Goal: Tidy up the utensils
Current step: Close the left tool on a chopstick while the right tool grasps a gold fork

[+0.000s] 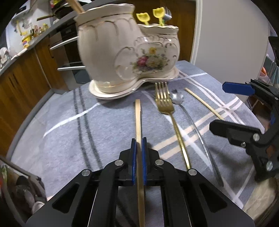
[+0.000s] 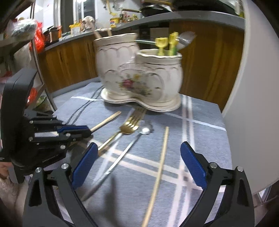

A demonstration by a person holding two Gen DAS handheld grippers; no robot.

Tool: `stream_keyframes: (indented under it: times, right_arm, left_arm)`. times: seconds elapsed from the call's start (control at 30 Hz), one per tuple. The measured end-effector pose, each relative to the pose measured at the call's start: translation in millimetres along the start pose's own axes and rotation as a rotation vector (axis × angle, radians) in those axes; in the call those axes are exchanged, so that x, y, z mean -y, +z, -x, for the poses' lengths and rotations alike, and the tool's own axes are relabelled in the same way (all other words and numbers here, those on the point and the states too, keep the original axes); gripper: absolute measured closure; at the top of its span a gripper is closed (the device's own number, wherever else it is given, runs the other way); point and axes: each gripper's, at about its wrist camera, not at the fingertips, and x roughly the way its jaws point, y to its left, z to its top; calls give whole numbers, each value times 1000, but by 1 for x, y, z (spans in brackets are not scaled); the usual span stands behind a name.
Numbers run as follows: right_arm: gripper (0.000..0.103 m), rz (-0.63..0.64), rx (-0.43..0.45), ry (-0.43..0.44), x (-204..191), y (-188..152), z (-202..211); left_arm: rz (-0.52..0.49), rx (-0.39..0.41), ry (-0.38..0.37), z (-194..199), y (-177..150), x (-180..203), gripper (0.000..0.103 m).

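- The left gripper is clamping its blue pads tight on a flat wooden stick, gripping it partway along its length; the stick's far end is pointing toward the ceramic holder
- From the right wrist view, the left gripper is showing at the left edge with the wooden stick poking out past its closed fingertips, over the cloth
- The right gripper is hanging with its fingers spread wide and nothing between them; its blue pads are standing well apart, above the near end of a thin wooden chopstick
- In the left wrist view the right gripper is coming in from the right edge, one blue-tipped finger above the black one
- A gold fork is lying on the grey striped tablecloth, its tines touching or nearly touching the rim of the holder's saucer base
- A silver spoon is lying just beside the fork on its right, with the chopstick lying further right, apart from both
- The holder is sitting at the far end of the cloth, cream with a floral print, made of a taller pot and a lower pot joined together
- Two yellow tulip-topped picks and a silver utensil are standing in the lower pot, while a wooden handle is sticking out of the taller one
- Wooden kitchen cabinets are running behind the table
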Motion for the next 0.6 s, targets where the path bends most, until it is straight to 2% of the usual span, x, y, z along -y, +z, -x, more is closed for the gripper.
stream_keyframes:
  times: [0.13, 0.2, 0.3, 0.4, 0.6]
  right_arm:
    - [34, -22, -69, 55, -14, 6, -11]
    - [49, -42, -101, 81, -20, 10, -17]
    - [61, -74, -161, 95, -28, 14, -29]
    - [68, -96, -224, 84, -33, 16, -43]
    - [68, -64, -271, 5, -48, 19, -56]
  left_arm:
    - [26, 12, -6, 7, -3, -13, 96]
    - [35, 16, -10, 9, -6, -17, 96]
    - [40, 22, -20, 13, -10, -20, 96]
    - [45, 34, -36, 19, -14, -24, 96]
    - [47, 49, -56, 23, -17, -25, 96]
